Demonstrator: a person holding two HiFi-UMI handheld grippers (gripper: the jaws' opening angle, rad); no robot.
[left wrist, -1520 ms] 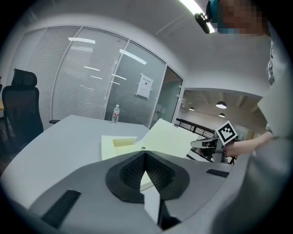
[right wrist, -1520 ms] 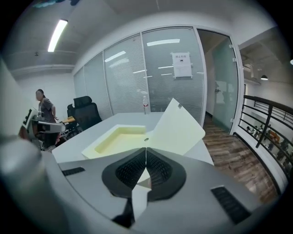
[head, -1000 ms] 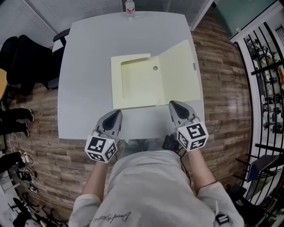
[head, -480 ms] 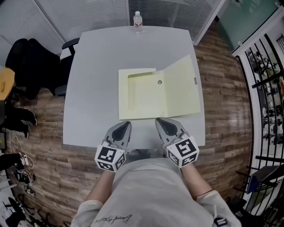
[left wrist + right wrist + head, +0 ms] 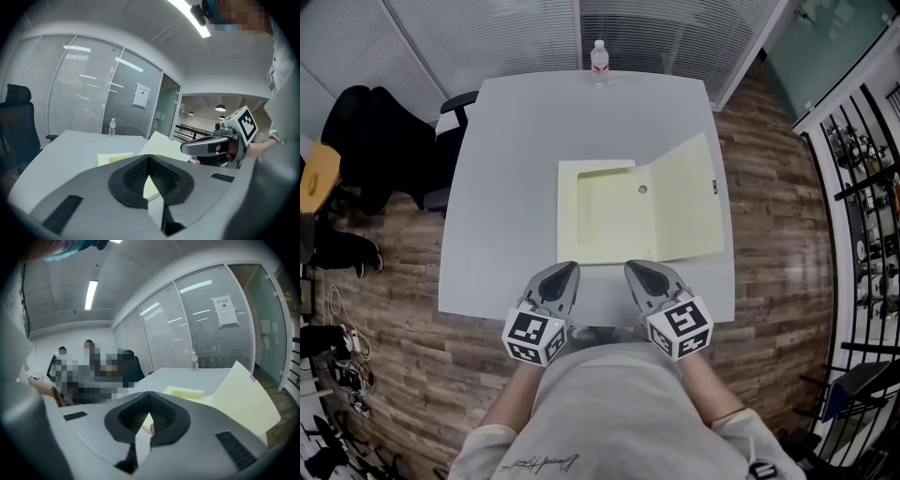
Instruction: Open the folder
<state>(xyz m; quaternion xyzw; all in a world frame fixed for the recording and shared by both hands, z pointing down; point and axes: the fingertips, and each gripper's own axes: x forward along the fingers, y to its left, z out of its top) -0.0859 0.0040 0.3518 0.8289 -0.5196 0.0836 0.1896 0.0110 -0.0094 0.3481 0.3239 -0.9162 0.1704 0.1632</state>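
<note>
At far left, black chair [image 5: 384, 131] on wood floor [image 5: 394, 300], close to the edge of a pale grey table [image 5: 506, 169]. Behind the table, slatted glass wall [image 5: 487, 33]. Bottle [image 5: 599, 56] upright at the far edge, near the middle. On the table's right half, folder [image 5: 619, 211] lying open, with a shallow tray to the left and its cover [image 5: 689, 202] swung out to the right. Just short of its near edge, left gripper [image 5: 562, 274] and right gripper [image 5: 637, 272] side by side, tips towards the folder, each with jaws closed together and nothing held. Right of the table, more floor and a black railing [image 5: 862, 187]. Only from the head view: folder's whole outline, and a round hole [image 5: 643, 189] in the tray. Only from the gripper views: cover tilted up off the table rather than flat, paper notice [image 5: 141, 95] on the glass, ceiling light strip [image 5: 91, 294]. Print on the notice too small to read. Folder's near edge mostly hidden behind the jaws in both gripper views. Table's near edge partly covered by the person's shirt [image 5: 609, 403] in the head view.
</note>
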